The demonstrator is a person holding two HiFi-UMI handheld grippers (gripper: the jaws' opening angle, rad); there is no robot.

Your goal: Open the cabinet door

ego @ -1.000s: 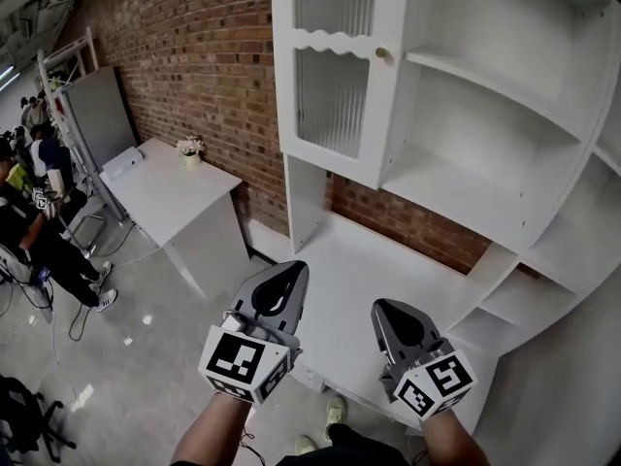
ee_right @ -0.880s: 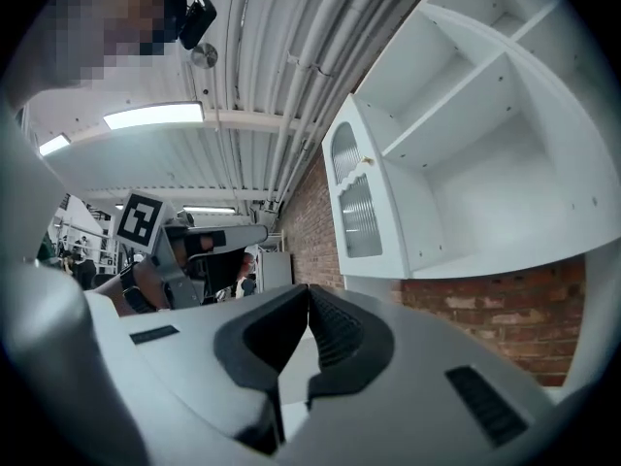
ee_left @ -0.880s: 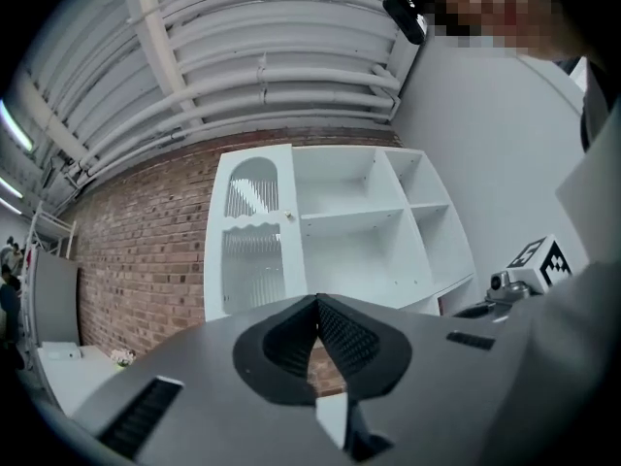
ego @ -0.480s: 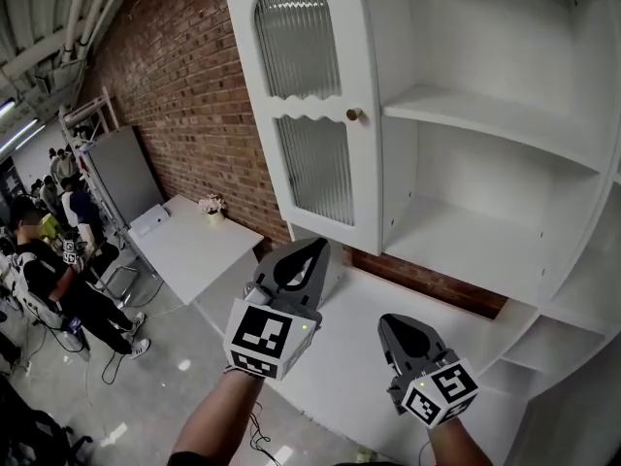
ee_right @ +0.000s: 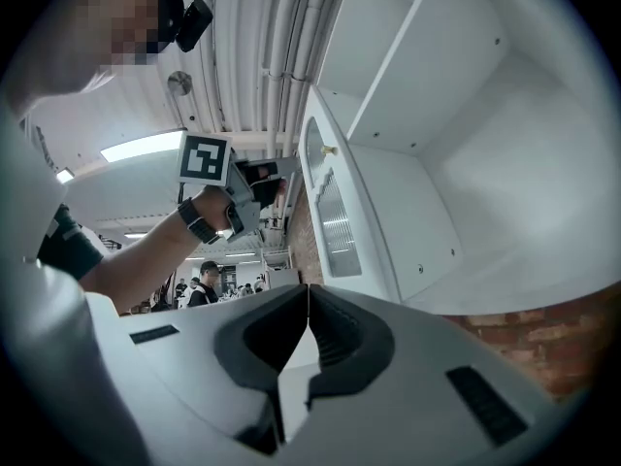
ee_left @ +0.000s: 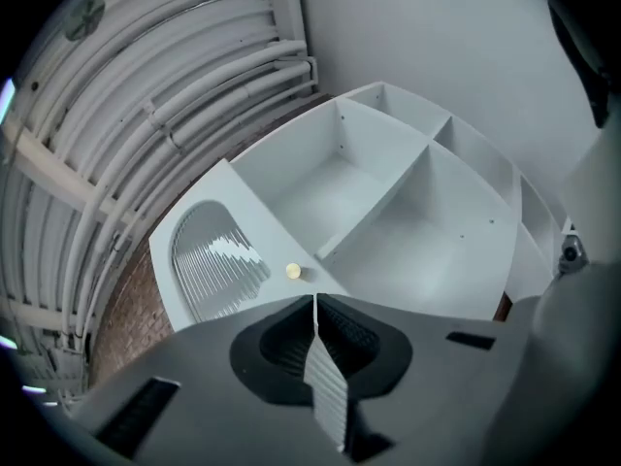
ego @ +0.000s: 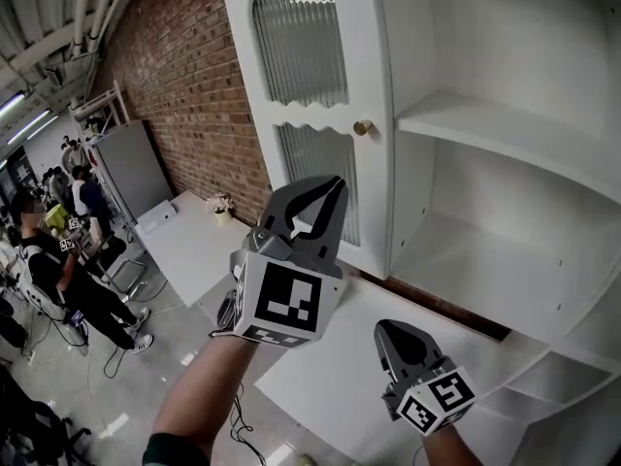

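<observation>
Both closed, empty: left tongs point(ego: 332, 188) near knob point(ego: 363, 126), right tongs point(ego: 385, 329) lower.

The cabinet door point(ego: 315, 112) is white with ribbed glass, its knob point(ego: 363, 126) gold, the brick wall point(ego: 194, 66) red-brown.

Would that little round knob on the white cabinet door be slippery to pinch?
Probably somewhat: the knob looks small, round and glossy, so the left tool could slide off unless it closes squarely. The cabinet door seems a rigid frame, so it should swing as one piece; its ribbed panes look fragile.
</observation>
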